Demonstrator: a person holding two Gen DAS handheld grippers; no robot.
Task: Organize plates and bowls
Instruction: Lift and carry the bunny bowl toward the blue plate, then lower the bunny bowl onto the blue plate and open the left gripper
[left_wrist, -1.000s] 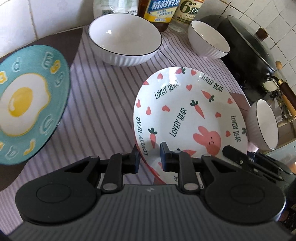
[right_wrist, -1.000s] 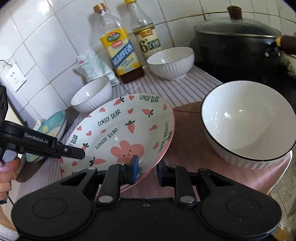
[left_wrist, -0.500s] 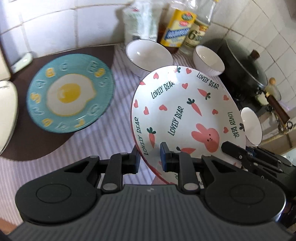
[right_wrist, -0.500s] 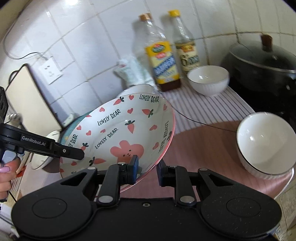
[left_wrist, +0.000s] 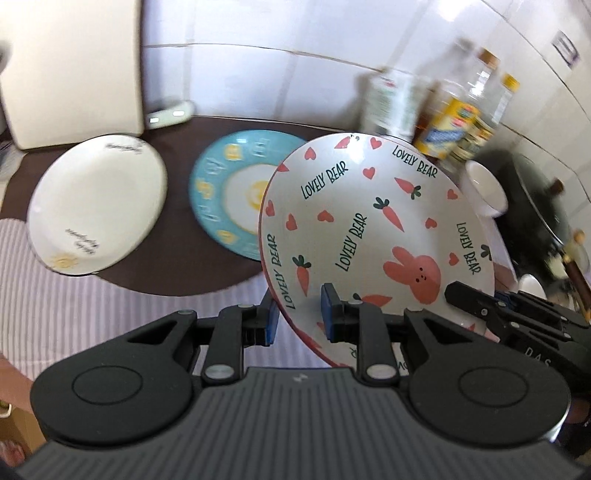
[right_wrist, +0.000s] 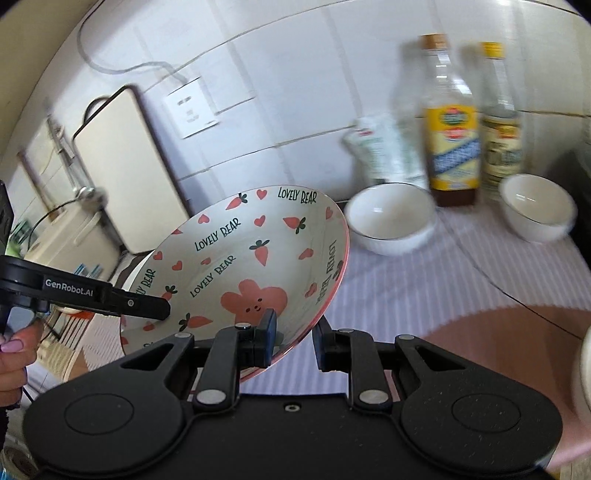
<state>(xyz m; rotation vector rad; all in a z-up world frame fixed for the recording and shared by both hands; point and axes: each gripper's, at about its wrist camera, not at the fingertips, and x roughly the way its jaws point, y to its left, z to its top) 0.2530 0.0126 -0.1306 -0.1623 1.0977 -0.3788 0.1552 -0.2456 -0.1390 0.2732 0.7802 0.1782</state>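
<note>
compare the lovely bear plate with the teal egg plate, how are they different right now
The lovely bear plate is white with pink rabbits, carrots and hearts; the teal egg plate is teal with a fried egg at its centre. The bear plate is tilted in the air, gripped at its rim by the left claw and the right claw; the egg plate lies flat on the brown mat. Both are round.

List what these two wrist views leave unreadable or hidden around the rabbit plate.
- Left wrist view: the teal fried-egg plate is partly hidden behind the white rabbit-and-carrot plate.
- Left wrist view: the yellow-labelled bottles are motion-blurred, print unreadable.
- Right wrist view: a white bowl is cut off by the right edge.
</note>
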